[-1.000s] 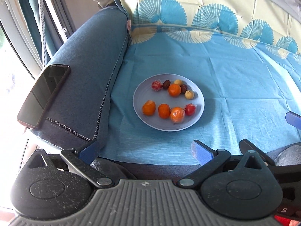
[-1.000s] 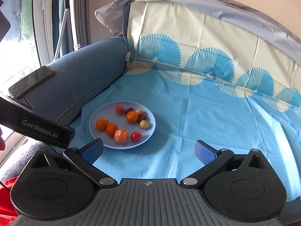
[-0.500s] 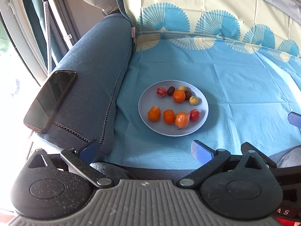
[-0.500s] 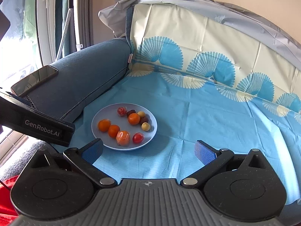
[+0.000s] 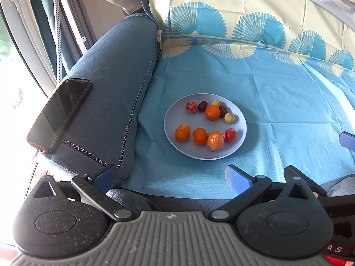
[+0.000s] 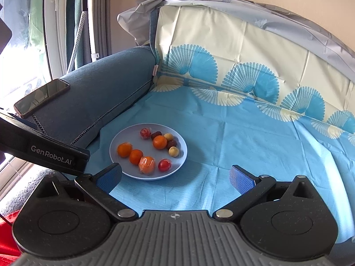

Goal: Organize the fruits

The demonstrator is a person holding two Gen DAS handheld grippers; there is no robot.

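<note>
A blue sheet (image 6: 233, 133) covers the sofa; ahead of the left gripper (image 5: 170, 175) and left of the right gripper (image 6: 175, 175), both spread wide and empty, a plate (image 5: 173, 119) holds small fruits (image 5: 212, 112).

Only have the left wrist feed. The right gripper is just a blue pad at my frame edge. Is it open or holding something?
Observer: In the right wrist view the right gripper is open with nothing between its pads. The plate lies ahead, nearer its left finger.
Operator: How does the left gripper sit relative to the plate from there?
Observer: The left gripper shows only as its labelled housing, which reads GenRobot.AI. It sits left of the plate and over none of the fruit.
</note>
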